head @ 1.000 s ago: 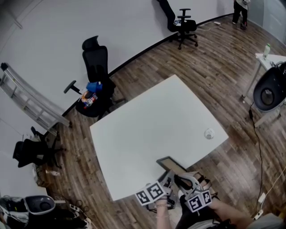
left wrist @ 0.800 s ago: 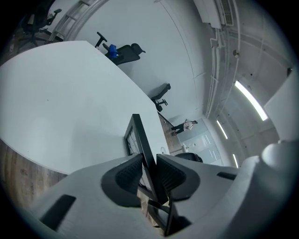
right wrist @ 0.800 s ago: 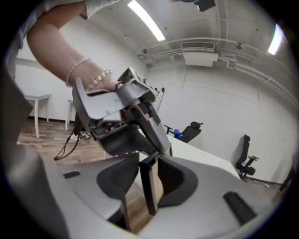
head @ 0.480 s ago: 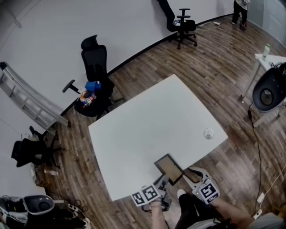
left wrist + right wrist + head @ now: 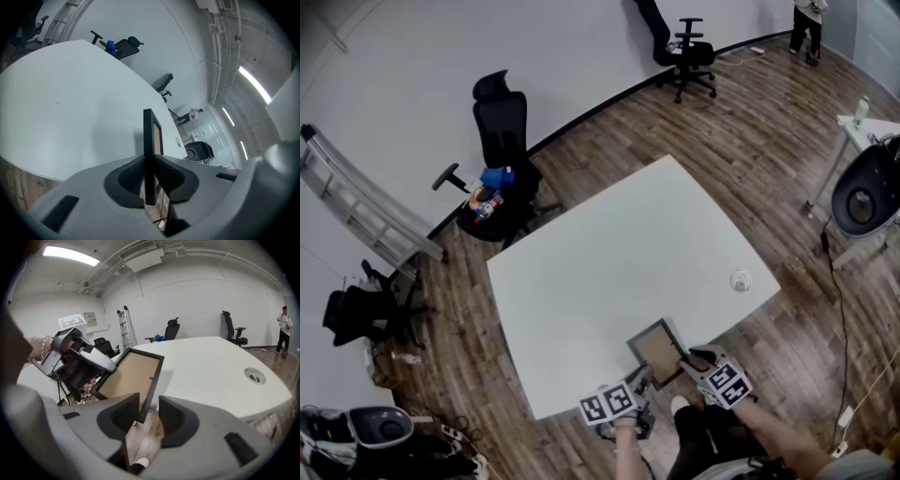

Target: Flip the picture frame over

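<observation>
The picture frame point(image 5: 656, 349) has a black border and shows its brown back upward. It sits low over the white table's point(image 5: 609, 244) near edge, its near side past the edge. My left gripper point(image 5: 639, 377) grips its near left side. In the left gripper view the frame point(image 5: 152, 133) stands edge-on between the closing jaws, and the left gripper point(image 5: 149, 165) presses both pads on it. My right gripper point(image 5: 689, 362) is at the near right corner. The frame's corner point(image 5: 129, 376) lies loosely inside the right gripper point(image 5: 149, 411), whose jaws stand open.
A round grommet point(image 5: 740, 279) sits in the table near its right edge. Beyond the table's far left corner stand a black office chair point(image 5: 502, 159) and a ladder point(image 5: 366, 211). A second desk with a round black object point(image 5: 862, 192) is at the right.
The frame has turned brown back up and come down toward the table edge. The right gripper let go, swung out to the right, then came back to the frame's near right corner.
</observation>
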The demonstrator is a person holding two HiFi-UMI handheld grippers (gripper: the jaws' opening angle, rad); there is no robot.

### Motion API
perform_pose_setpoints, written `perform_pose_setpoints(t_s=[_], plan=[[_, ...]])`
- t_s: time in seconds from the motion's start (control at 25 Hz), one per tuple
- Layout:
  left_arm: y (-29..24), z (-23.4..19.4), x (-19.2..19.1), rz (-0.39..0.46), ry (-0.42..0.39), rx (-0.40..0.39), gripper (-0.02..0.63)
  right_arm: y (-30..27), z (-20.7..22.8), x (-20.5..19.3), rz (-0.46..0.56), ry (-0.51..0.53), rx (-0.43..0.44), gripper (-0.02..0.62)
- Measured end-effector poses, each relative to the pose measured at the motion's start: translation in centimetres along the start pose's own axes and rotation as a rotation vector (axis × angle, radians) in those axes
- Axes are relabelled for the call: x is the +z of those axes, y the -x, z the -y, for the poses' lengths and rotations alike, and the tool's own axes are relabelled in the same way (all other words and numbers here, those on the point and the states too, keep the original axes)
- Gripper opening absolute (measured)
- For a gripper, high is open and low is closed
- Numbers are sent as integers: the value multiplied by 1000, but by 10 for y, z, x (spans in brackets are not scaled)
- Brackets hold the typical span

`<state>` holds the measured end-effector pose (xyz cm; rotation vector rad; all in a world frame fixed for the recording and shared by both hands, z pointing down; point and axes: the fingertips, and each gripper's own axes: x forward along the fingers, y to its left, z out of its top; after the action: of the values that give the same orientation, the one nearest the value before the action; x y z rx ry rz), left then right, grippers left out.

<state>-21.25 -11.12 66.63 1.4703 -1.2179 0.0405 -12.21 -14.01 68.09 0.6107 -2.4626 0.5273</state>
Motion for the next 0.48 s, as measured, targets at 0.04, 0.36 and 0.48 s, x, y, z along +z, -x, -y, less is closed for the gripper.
perform_pose_setpoints(t_s=[0.04,0.36,0.48], plan=[[-3,-2,1,-9,-2,3,64,-3,-1,1,-8,2,6,135],[-18,-18,5,-37,12,40,64,-13,6,9,-54,81,-123,77],[-23,-23,4,-32,29,66,64,-17,8,8,-92,81,-144,63]])
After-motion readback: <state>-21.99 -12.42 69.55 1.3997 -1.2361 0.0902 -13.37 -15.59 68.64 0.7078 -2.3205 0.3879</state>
